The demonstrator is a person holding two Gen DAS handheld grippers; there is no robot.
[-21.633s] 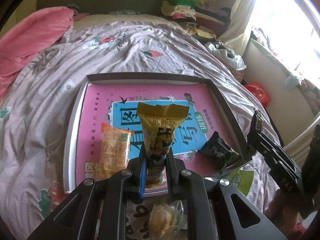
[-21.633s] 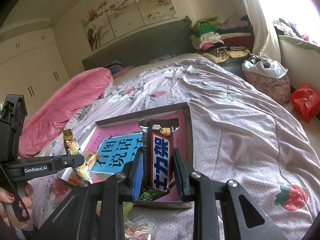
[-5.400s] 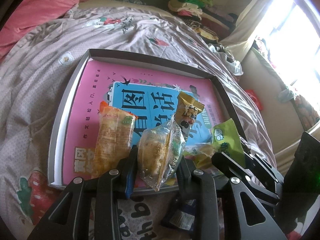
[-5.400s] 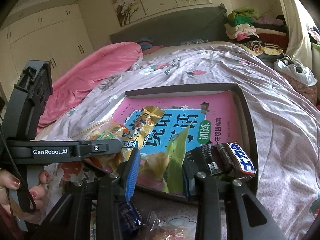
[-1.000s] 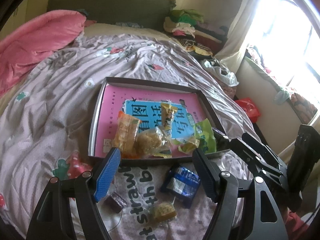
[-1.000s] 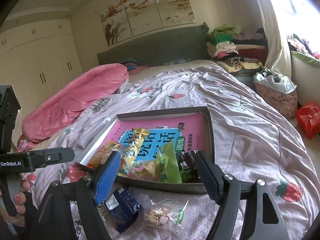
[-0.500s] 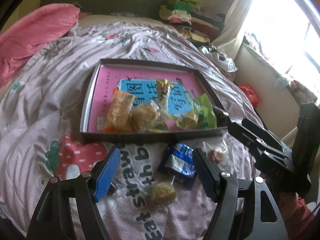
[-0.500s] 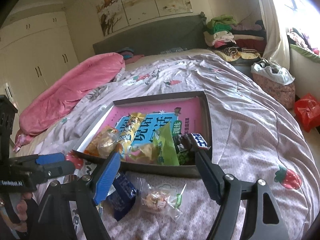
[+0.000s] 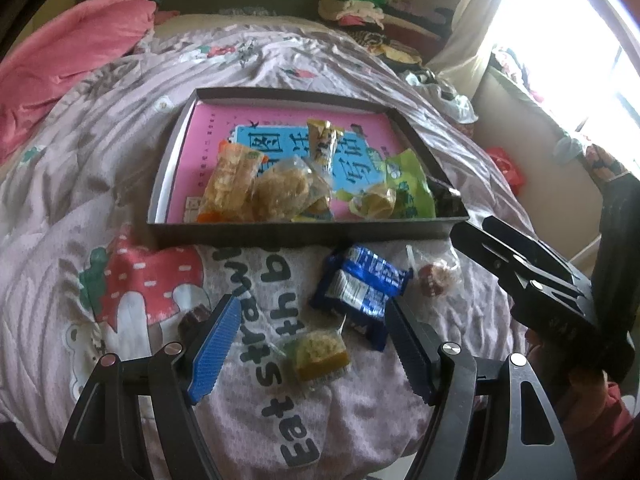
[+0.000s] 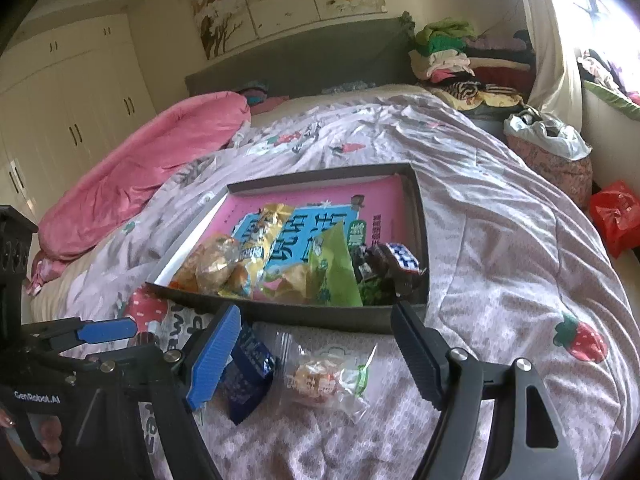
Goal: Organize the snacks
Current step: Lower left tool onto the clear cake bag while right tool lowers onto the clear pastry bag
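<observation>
Several snacks already lie in the tray (image 9: 304,234), while four stay on the quilt (image 9: 80,200) at its six o'clock, the yellow cake (image 9: 318,354) between the empty, wide-open left gripper (image 9: 310,344), the right gripper (image 10: 316,356) equally wide and empty.

Your right gripper (image 10: 316,354) hides part of the blue packet (image 10: 246,376) behind its left finger. Left of your left gripper (image 9: 310,350), a dark wrapped sweet (image 9: 193,317) is half covered, too small to identify.
</observation>
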